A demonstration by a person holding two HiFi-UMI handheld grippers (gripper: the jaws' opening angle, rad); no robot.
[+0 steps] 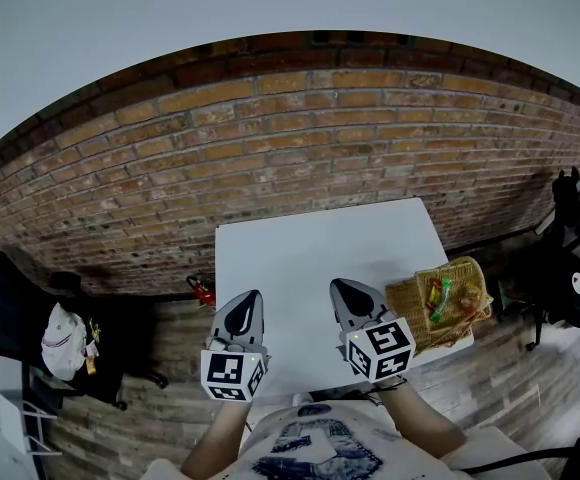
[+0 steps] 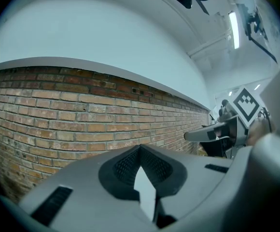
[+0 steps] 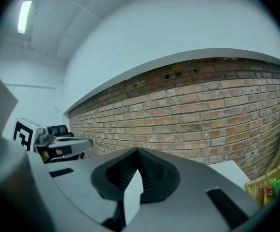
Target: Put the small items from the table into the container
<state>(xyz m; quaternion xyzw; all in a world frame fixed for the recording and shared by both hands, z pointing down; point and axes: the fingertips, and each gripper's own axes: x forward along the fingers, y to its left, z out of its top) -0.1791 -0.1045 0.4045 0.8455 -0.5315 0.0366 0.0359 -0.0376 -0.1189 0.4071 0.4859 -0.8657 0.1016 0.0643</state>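
Closest in, along the bottom edge of the head view, the person's printed shirt is showing, with both forearms reaching up toward the middle of the frame. Each hand is holding a gripper over the near edge of the white surface. The left gripper is sitting left of centre and the right gripper just right of centre, side by side and apart from each other. Both are pointing toward the brick wall. In each gripper view the fingers are lying pressed together at the tips with nothing between them. The wicker basket is resting at the right edge of the surface, just right of the right gripper, and colourful small items are lying inside it. At the far left of the frame a white cap is showing against a dark chair.
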